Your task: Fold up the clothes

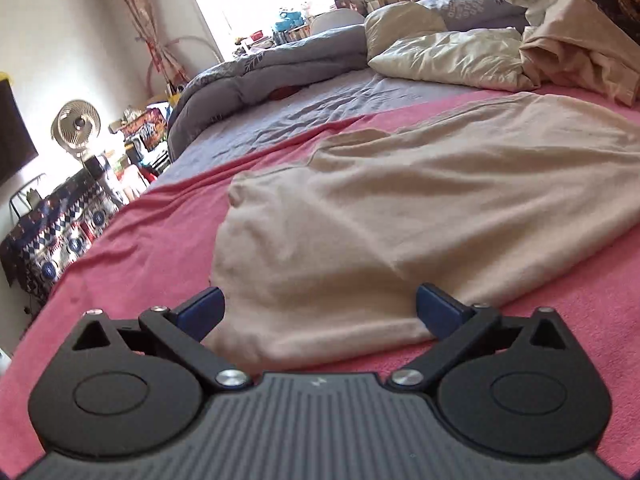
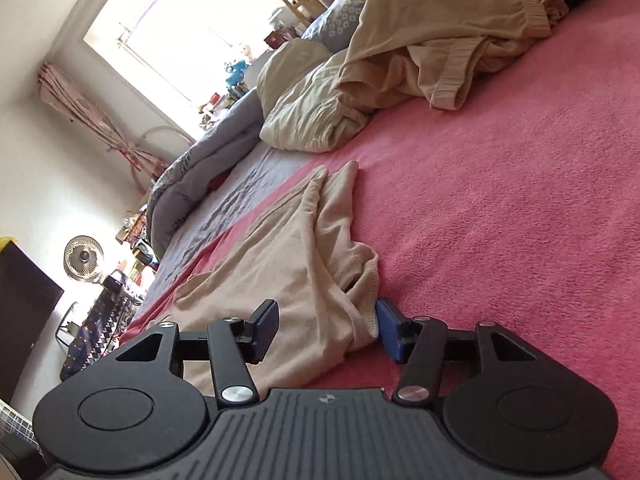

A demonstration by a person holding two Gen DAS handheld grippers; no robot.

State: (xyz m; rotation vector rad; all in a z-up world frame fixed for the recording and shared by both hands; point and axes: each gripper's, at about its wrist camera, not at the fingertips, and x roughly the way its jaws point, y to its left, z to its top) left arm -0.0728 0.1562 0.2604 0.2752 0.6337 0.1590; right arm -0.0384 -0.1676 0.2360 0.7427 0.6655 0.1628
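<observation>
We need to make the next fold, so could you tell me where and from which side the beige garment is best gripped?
Probably at the near hem of the beige garment, from the bed's near edge: that edge bunches into raised folds between the open right gripper, while the rest lies flat on the pink blanket.

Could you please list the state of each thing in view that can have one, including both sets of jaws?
Left gripper: jaws open, straddling the garment's near edge.
Right gripper: jaws open, garment's bunched edge between them, not pinched.
Beige garment: spread on the pink blanket, wrinkled, partly folded.
Pink blanket: laid flat over the bed.
Clothes pile: crumpled, unfolded, at the far end.
Grey duvet: bunched up.
Fan: upright; running or not, cannot tell.
</observation>
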